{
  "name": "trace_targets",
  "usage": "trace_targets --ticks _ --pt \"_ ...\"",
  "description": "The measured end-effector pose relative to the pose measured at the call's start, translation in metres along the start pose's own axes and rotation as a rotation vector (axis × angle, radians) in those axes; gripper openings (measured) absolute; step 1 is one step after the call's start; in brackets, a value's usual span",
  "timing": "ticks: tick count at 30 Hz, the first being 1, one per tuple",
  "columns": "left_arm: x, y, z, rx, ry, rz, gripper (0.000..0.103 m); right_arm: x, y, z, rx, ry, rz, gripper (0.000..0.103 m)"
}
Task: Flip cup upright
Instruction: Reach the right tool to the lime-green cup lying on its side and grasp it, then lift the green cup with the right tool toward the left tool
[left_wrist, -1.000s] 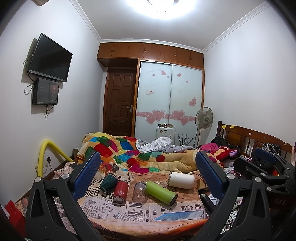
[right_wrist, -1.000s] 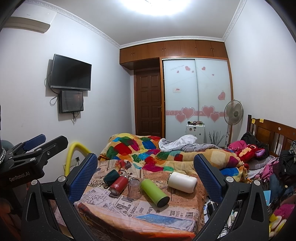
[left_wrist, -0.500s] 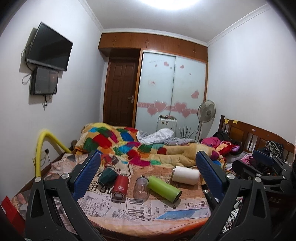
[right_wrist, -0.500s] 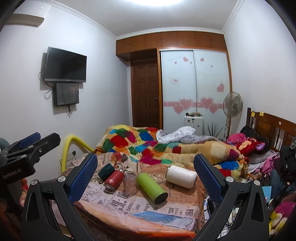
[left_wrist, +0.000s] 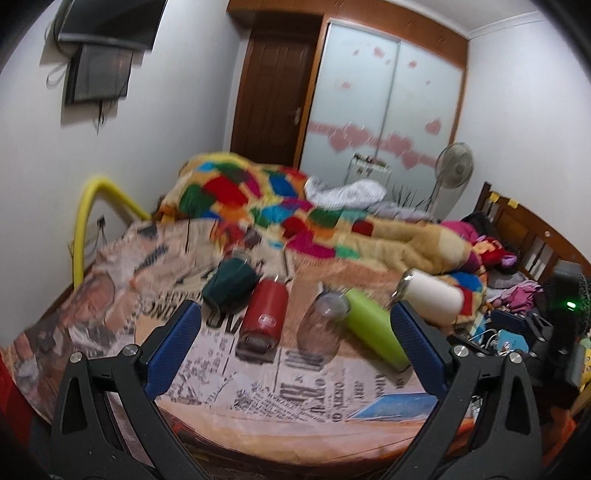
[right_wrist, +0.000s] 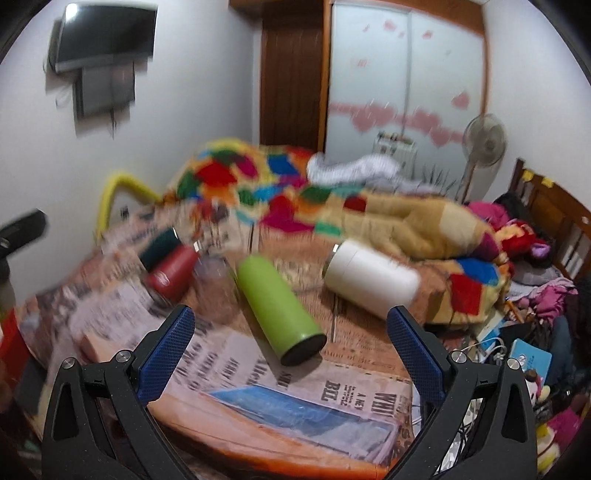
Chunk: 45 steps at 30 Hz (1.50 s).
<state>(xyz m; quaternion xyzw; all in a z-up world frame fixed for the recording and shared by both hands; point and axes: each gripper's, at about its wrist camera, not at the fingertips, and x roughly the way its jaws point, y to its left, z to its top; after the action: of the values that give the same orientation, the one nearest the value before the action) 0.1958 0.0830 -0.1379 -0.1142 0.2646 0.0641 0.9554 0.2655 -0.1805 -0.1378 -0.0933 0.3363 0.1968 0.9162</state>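
Five drinking vessels lie in a loose row across a bed covered with a newspaper-print sheet. From left to right in the left wrist view: a dark green cup on its side, a red tumbler on its side just beside it, a clear glass cup that seems to stand mouth-down though blur makes this uncertain, a lime green bottle lying with its dark base toward the camera, and a white cylindrical cup on its side near the quilt. The glass cup touches or nearly touches the lime green bottle.

The left gripper hovers above the near part of the bed, its blue-padded fingers spread wide with nothing between them; the red tumbler and glass cup sit in the gap beyond the fingertips. The right gripper is likewise spread wide and holds nothing, with the lime green bottle lying diagonally ahead of it and the white cylindrical cup beyond its right finger. Both views are motion-blurred.

A multicoloured patchwork quilt is heaped behind the cups. A yellow tube arches at the left wall, a standing fan is by the wardrobe, and a wooden headboard runs along the right.
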Motion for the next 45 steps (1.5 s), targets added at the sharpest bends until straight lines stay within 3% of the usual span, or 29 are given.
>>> trace_targets --ticks 8,13,20,28,40,45 --pt "0.057 0.018 -0.026 -0.001 0.120 0.055 0.103 0.098 -0.001 0.011 -0.114 0.274 0.088 0.099" --pt "0.074 0.021 -0.034 -0.006 0.166 0.051 0.103 0.139 -0.003 0.014 -0.146 0.407 0.142 0.085" --pt "0.078 0.018 -0.039 0.018 0.170 0.058 0.103 0.165 -0.001 0.012 -0.170 0.547 0.199 0.069" --pt "0.070 0.011 -0.036 0.027 0.164 0.052 0.103 0.162 0.008 0.007 -0.183 0.561 0.206 0.064" --pt "0.026 -0.017 -0.025 0.111 0.080 0.059 0.103 0.119 -0.008 0.001 -0.128 0.482 0.172 0.062" --pt "0.006 -0.026 -0.021 0.126 0.045 0.059 0.103 0.086 -0.014 0.011 -0.069 0.413 0.198 0.062"
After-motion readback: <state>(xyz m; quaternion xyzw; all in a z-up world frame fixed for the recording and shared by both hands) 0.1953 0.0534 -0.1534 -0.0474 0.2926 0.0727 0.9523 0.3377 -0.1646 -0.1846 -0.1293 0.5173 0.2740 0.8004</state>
